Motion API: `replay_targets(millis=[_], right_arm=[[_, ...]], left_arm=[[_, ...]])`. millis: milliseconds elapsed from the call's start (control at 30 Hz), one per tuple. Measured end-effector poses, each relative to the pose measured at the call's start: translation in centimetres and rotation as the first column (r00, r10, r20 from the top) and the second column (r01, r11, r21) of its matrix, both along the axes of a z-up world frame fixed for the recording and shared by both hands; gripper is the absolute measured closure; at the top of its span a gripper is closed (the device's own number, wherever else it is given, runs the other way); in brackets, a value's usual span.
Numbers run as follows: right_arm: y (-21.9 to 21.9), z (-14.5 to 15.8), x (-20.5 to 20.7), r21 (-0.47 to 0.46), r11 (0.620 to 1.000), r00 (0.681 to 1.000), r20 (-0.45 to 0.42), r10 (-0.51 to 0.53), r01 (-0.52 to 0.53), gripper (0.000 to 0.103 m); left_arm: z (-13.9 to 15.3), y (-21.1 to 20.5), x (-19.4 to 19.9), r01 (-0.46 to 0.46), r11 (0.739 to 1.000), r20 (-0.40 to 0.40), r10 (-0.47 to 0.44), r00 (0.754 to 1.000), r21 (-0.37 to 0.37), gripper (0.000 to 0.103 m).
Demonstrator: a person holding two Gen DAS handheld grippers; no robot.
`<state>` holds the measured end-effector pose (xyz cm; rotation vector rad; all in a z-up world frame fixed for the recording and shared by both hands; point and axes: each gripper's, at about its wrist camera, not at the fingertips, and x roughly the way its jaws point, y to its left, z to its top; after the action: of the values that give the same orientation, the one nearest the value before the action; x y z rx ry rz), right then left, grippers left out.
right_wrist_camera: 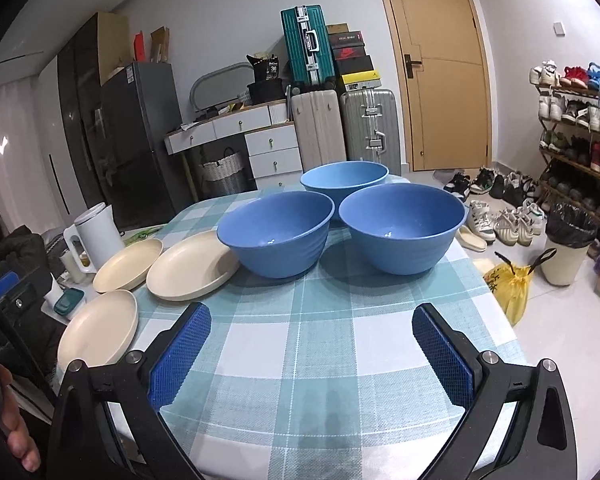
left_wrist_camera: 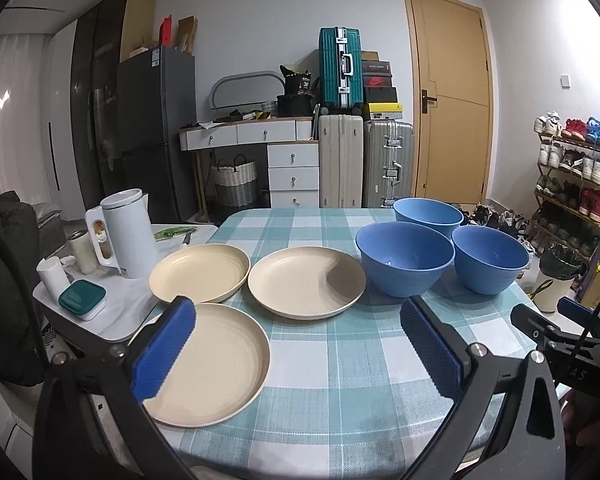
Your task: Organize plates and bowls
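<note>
A checked surface in a cluttered room carries three blue bowls and three cream plates, none stacked yet.

Taking the kettle as landmark: the bowls cluster well to its right, the plates lie between, one plate nearest the viewer. Bowls and plates look like light, stiff, smooth plastic, likely slippery; a pinch across the rim seems the best hold. The left gripper and right gripper both hover with fingers spread wide, holding nothing.
</note>
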<state>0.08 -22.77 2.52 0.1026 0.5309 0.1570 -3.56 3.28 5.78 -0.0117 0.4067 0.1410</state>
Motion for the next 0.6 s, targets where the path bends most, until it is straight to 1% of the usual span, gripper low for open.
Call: replay_targets(millis=[100, 167, 300, 400, 533, 600], right_arm=[[-0.2, 0.0, 0.0, 0.01, 1.0, 1.0, -0.001, -0.007, 0.007, 0.0], [-0.2, 0.0, 0.1, 0.005, 0.999, 0.999, 0.0, -0.036, 0.036, 0.0], [0.3, -0.1, 0.0, -0.049, 0.997, 0.998, 0.005, -0.062, 0.062, 0.0], [0.9, 0.0, 0.0, -0.086, 0.995, 0.999, 0.015, -0.041, 0.042, 0.0], [1.4, 0.0, -0.3, -0.132, 0.99, 0.998, 0.037, -0.041, 0.046, 0.0], [1.5, 0.0, -0.4, -0.133, 0.99, 0.999, 0.034, -0.032, 0.036, 0.0]], left_arm=[[-0.1, 0.2, 0.1, -0.003, 1.0, -0.004, 0.003, 1.0, -0.001, 0.0], [-0.2, 0.3, 0.1, 0.0, 1.0, -0.009, 0.0, 1.0, -0.006, 0.0], [-0.2, 0.4, 0.1, 0.013, 1.0, -0.015, -0.013, 1.0, -0.012, 0.0], [-0.3, 0.3, 0.1, 0.021, 1.0, -0.016, -0.021, 1.0, -0.011, 0.0], [-0.3, 0.3, 0.1, 0.028, 0.999, -0.019, -0.029, 0.999, -0.02, 0.0], [-0.4, 0.4, 0.2, 0.026, 0.999, -0.023, -0.027, 0.999, -0.026, 0.0]])
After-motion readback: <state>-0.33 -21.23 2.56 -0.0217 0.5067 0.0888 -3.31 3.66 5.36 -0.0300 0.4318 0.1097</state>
